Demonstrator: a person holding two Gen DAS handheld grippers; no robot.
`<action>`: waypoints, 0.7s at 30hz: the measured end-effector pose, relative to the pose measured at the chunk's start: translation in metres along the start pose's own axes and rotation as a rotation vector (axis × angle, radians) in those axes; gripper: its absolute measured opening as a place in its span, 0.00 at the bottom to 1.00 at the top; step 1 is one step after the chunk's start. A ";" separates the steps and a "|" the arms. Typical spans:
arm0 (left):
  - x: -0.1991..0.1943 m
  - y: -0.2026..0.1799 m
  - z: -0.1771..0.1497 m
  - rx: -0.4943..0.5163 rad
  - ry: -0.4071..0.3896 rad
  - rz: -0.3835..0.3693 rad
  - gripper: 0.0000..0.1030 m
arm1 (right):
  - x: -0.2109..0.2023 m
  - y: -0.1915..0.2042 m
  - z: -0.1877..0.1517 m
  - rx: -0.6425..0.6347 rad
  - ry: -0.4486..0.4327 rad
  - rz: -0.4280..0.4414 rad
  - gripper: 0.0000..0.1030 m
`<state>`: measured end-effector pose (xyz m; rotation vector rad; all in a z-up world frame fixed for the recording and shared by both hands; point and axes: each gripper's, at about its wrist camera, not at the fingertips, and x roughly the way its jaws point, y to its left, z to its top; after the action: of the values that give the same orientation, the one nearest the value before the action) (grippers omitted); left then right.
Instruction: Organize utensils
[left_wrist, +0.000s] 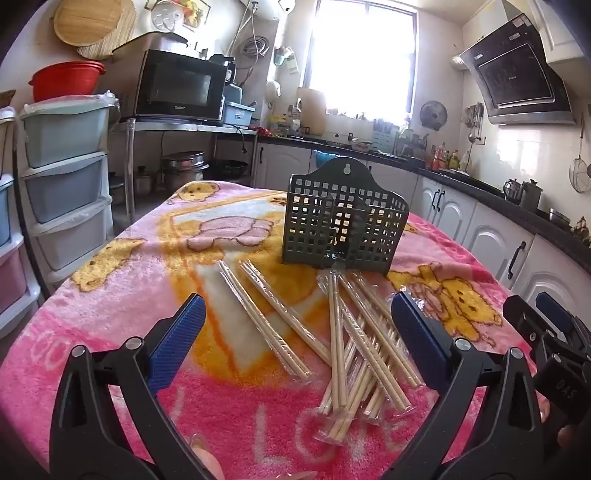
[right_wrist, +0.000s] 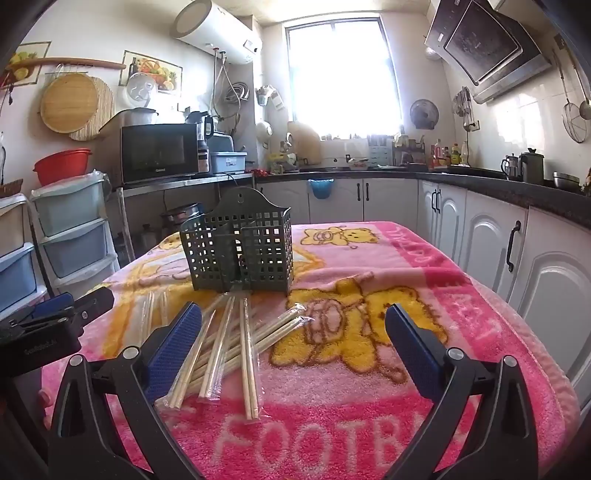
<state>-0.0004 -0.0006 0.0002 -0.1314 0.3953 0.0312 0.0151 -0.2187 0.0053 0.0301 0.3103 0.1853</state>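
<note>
A dark green perforated utensil holder (left_wrist: 345, 219) (right_wrist: 240, 251) stands upright on a pink cartoon blanket (left_wrist: 129, 266) (right_wrist: 461, 295). In front of it lie several pairs of wooden chopsticks in clear wrappers (left_wrist: 362, 343) (right_wrist: 229, 339), most in a loose pile. Two pairs (left_wrist: 273, 317) lie apart to the pile's left. My left gripper (left_wrist: 295, 332) hovers open over the chopsticks, nothing between its blue pads. My right gripper (right_wrist: 293, 339) is also open and empty, the pile near its left finger. Each gripper shows at the edge of the other's view.
Stacked plastic drawers (left_wrist: 66, 177) (right_wrist: 70, 229) stand left of the table. A microwave (left_wrist: 181, 86) (right_wrist: 159, 153) sits on a metal shelf behind. White cabinets under a dark counter (right_wrist: 498, 236) run along the right. Pots (left_wrist: 184, 168) sit low behind the table.
</note>
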 end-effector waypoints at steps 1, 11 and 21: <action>0.000 0.000 0.000 -0.004 0.002 0.000 0.90 | 0.000 0.000 0.000 0.001 -0.002 0.000 0.94; 0.000 0.005 0.001 -0.014 0.000 -0.005 0.90 | -0.003 0.003 0.002 -0.006 -0.017 0.002 0.94; 0.001 0.009 0.003 -0.016 0.002 -0.005 0.90 | -0.005 0.002 0.001 -0.001 -0.025 0.007 0.94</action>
<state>0.0010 0.0089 0.0016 -0.1478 0.3963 0.0289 0.0105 -0.2173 0.0081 0.0328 0.2855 0.1920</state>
